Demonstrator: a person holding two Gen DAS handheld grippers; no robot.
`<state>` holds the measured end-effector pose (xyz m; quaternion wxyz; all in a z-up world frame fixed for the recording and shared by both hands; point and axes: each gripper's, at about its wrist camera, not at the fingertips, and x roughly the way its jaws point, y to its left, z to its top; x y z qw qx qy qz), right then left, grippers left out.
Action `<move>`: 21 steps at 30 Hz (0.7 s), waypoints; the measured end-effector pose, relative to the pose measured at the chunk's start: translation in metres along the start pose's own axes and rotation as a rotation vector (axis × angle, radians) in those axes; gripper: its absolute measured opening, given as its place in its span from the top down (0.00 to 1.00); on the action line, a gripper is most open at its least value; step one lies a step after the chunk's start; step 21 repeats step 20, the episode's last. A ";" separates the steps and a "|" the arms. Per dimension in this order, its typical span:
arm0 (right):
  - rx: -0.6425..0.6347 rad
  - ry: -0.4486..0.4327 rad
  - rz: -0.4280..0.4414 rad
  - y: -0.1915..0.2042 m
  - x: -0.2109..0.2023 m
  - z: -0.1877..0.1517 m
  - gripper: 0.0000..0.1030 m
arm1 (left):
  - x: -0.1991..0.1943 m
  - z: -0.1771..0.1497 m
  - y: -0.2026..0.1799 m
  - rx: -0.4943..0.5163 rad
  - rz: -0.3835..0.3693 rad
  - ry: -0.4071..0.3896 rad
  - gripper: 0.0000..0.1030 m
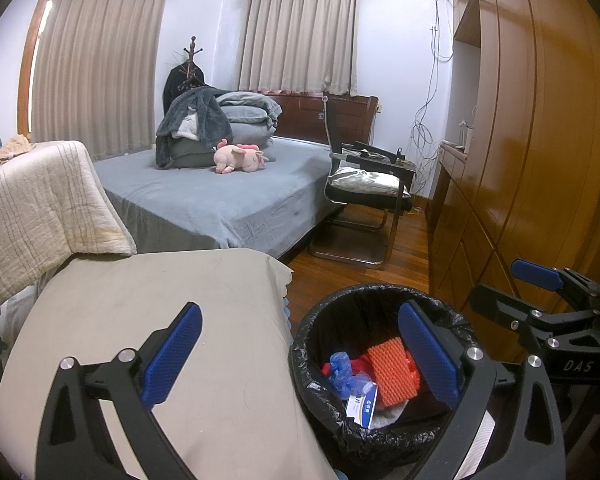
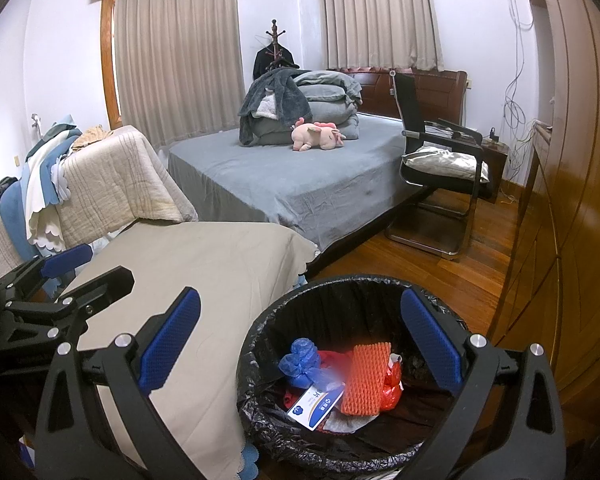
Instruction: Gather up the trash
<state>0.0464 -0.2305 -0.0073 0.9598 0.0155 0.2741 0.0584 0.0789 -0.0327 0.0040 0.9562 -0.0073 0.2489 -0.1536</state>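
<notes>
A: Where is the trash?

B: In the bin (image 2: 340,376), which has a black liner. Inside lie an orange foam sleeve (image 2: 364,378), a blue crumpled bag (image 2: 300,362), a red wrapper (image 2: 392,384) and a white-and-blue card (image 2: 314,406).

A: And the grippers?

B: The right gripper (image 2: 300,348) hangs over the bin, jaws spread wide and holding nothing; its right finger sits above the bin's far rim, its left finger over the table (image 2: 204,272). The left gripper (image 1: 300,354) is also spread and empty, its left finger above the beige cloth-covered table, its right finger over the bin's mouth. In the left view the foam sleeve (image 1: 392,370) lies just beside that right finger.

A: What's around?

B: The bin stands on the wood floor (image 2: 460,280), touching the table's edge. Beyond are a bed (image 2: 300,176) with a grey cover, folded bedding and a pink plush pig (image 2: 318,135), a black chair (image 2: 440,160) with a cushion, and a wooden wardrobe (image 2: 572,200) along the right. A quilt (image 2: 116,184) hangs over something left of the table.

A: Anything in the way?

B: Nothing lies between the jaws and the bin.
</notes>
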 end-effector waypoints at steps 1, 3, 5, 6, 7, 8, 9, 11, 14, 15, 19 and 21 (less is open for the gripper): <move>0.000 0.001 0.000 0.000 0.000 0.000 0.05 | 0.001 0.000 0.000 0.001 0.001 0.001 0.06; 0.000 0.003 -0.001 0.000 0.000 0.000 0.05 | 0.000 0.000 0.000 0.001 0.001 0.002 0.06; 0.000 0.003 -0.001 0.001 0.000 0.000 0.05 | 0.000 0.000 0.000 -0.001 0.000 0.002 0.06; 0.000 0.002 -0.001 0.000 0.000 0.000 0.05 | 0.000 0.000 0.000 -0.001 -0.001 0.001 0.06; 0.001 0.002 -0.001 0.000 0.000 0.000 0.05 | 0.000 0.000 0.000 0.000 0.000 0.001 0.06; 0.002 0.002 0.000 0.001 0.000 0.001 0.05 | 0.000 0.001 0.000 0.002 0.001 0.001 0.06; 0.000 0.001 0.000 0.000 0.000 0.000 0.05 | 0.001 0.000 0.000 0.001 0.001 0.001 0.06; 0.000 0.002 -0.001 0.000 0.000 0.001 0.05 | 0.000 0.001 0.000 -0.001 -0.001 0.001 0.06; 0.002 0.004 0.000 0.000 0.000 0.001 0.05 | 0.000 0.001 0.000 0.001 0.003 0.004 0.06; 0.002 0.003 -0.002 0.001 0.000 0.001 0.05 | 0.000 0.001 0.000 0.000 0.002 0.005 0.06; 0.001 0.004 0.000 0.001 -0.001 0.001 0.05 | -0.001 -0.004 0.005 -0.003 0.005 0.009 0.06; 0.001 0.003 0.000 0.001 0.000 0.001 0.05 | -0.001 -0.004 0.005 -0.004 0.006 0.010 0.06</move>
